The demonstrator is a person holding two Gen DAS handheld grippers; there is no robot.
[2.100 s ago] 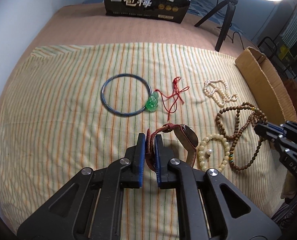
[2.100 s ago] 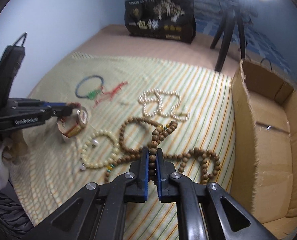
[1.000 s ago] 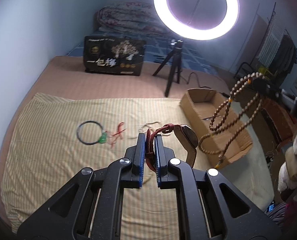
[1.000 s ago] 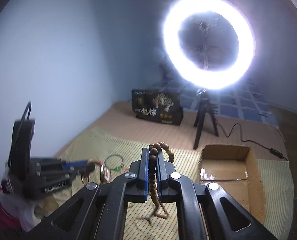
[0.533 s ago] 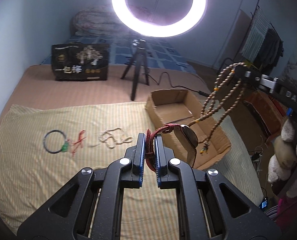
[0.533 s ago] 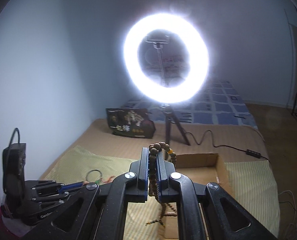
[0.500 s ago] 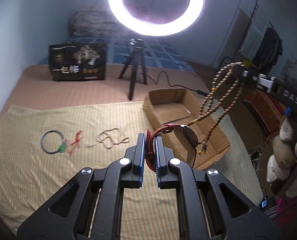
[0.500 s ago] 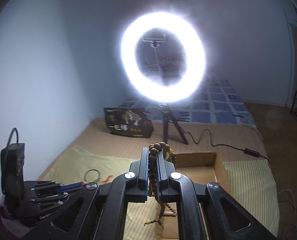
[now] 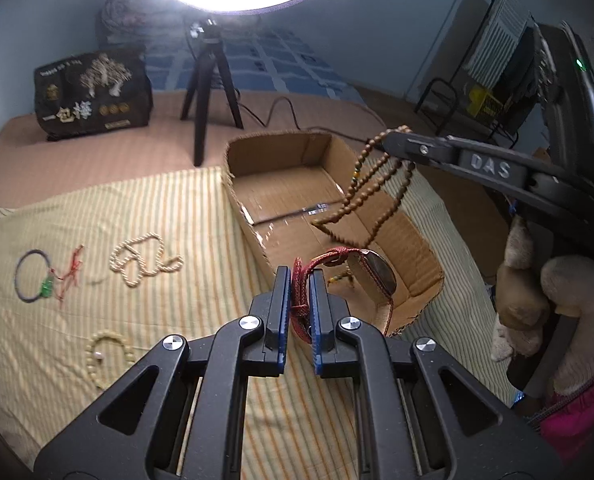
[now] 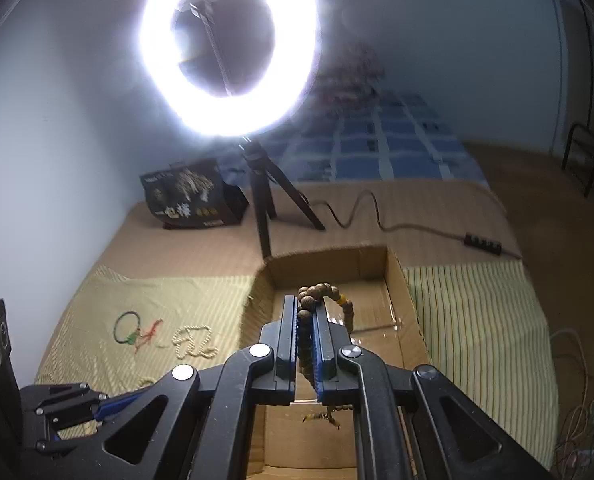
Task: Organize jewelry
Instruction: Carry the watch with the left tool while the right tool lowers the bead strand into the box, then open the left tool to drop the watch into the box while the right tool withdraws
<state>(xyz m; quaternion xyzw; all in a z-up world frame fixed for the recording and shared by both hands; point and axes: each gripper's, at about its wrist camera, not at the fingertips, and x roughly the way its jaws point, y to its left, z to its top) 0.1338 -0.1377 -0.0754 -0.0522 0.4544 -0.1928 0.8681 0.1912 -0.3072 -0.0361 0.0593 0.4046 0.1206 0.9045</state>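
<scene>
Both jaws clamped: left gripper (image 9: 297,292) on watch (image 9: 371,276) strap near cardboard box (image 9: 425,264) front corner, right gripper (image 10: 306,320) on wooden bead strand (image 9: 371,192) hanging inside box, tail probably near floor.

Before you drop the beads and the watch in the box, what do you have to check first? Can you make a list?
1. Right gripper shut on the brown bead necklace: ok.
2. Left gripper shut on the watch by its red strap: ok.
3. Necklace hanging over the open cardboard box: ok.
4. Watch over the box: ok, near its front corner.
5. Box floor free for landing: ok, it looks bare apart from a strip of tape.
6. Necklace tail clear of the watch: cannot tell, they overlap in the left wrist view.
</scene>
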